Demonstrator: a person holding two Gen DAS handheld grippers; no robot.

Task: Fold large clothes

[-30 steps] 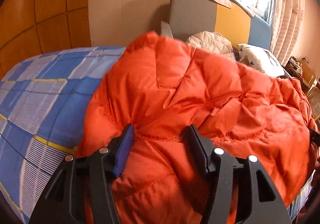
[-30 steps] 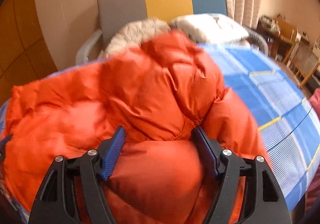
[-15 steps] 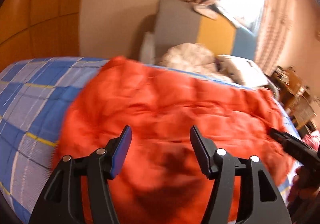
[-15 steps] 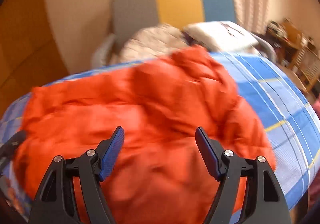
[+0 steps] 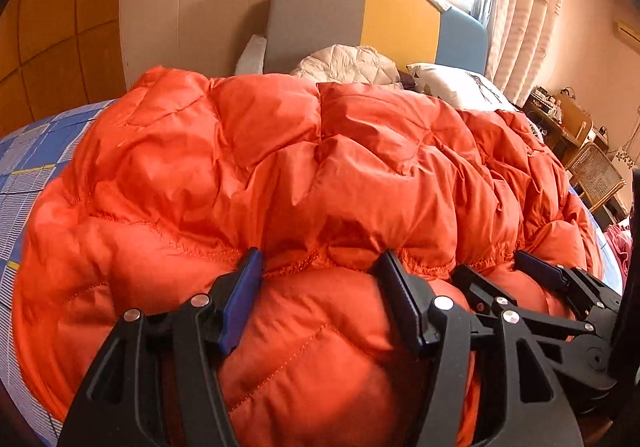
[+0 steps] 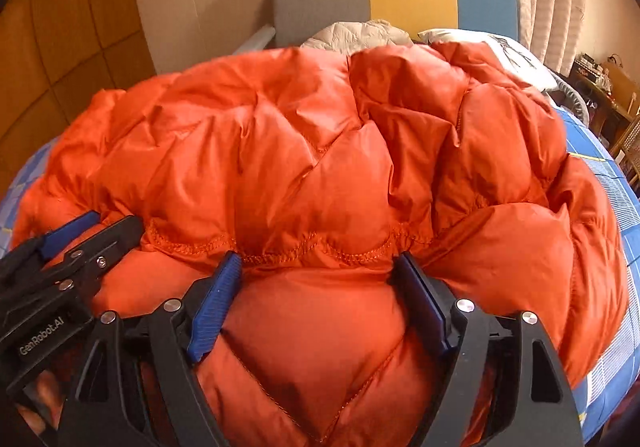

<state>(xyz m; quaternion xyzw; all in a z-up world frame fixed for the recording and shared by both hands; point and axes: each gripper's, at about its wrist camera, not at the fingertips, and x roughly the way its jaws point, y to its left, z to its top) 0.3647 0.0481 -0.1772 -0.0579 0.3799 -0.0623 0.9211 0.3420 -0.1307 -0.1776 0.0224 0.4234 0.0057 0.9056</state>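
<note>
An orange quilted down jacket (image 5: pixel 320 167) lies spread and doubled over on a bed with a blue checked sheet (image 5: pixel 28 167). Its stitched hem runs along just past my fingertips. My left gripper (image 5: pixel 319 259) is open at the near edge, pressed down into the jacket, with a puff of padding bulging between its jaws. Right beside it, my right gripper (image 5: pixel 490 265) is open too. In the right wrist view the jacket (image 6: pixel 320 167) fills the frame. There the right gripper (image 6: pixel 318 259) straddles another puff, the left gripper (image 6: pixel 114 221) sits close on its left, and the sheet (image 6: pixel 608 247) shows at the right.
Behind the bed stands a grey, yellow and blue headboard (image 5: pixel 320 19). A white quilted garment (image 5: pixel 348 63) and a white pillow (image 5: pixel 456 87) lie at its foot. A wicker chair (image 5: pixel 592 175) and a cluttered desk stand at the far right, by curtains.
Both grippers have slid along the jacket's near edge towards each other and now sit side by side. The folded-over sleeves seen a second ago no longer show; a broad quilted panel lies behind the hem.
</note>
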